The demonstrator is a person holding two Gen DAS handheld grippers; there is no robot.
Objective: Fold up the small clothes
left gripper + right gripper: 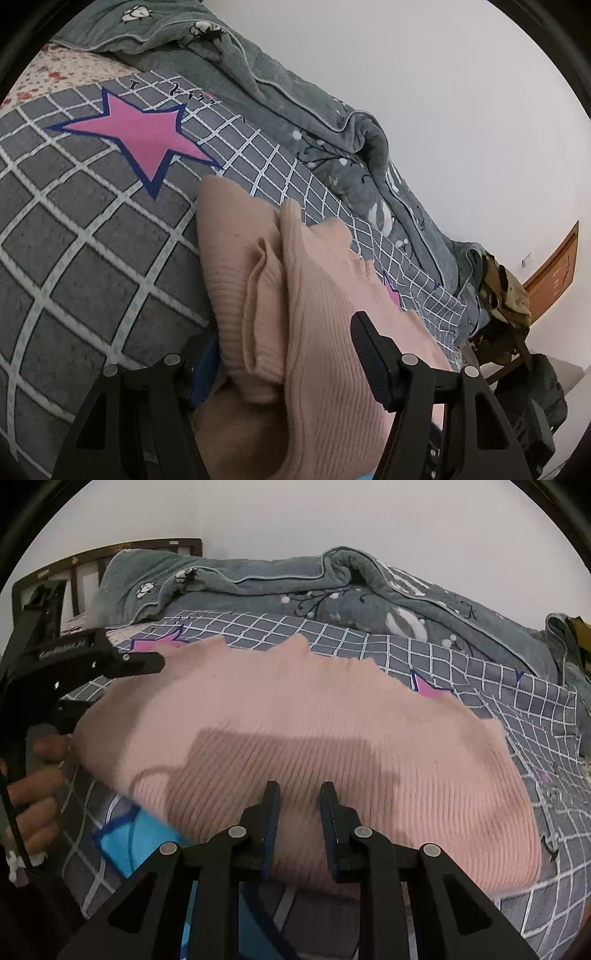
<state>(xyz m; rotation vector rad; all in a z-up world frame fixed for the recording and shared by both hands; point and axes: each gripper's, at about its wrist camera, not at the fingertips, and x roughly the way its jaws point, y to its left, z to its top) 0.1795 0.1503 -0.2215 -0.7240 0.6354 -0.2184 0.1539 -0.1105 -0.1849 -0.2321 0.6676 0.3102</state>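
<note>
A pink ribbed knit garment [314,738] lies spread on the grey checked bedsheet [498,701]. My left gripper [288,354] is open, its jaws wide apart on either side of a bunched, folded edge of the garment [295,295]; its left finger is partly hidden by the cloth. It also shows in the right wrist view [110,661] at the garment's left edge, held by a hand. My right gripper [299,805] is open with a narrow gap, over the garment's near edge and holding nothing.
A rumpled grey-green blanket [295,583] lies along the far side of the bed against the white wall. Pink stars [140,133] and a blue patch [140,842] mark the sheet. A dark headboard [74,565] and a wooden door [554,269] stand further off.
</note>
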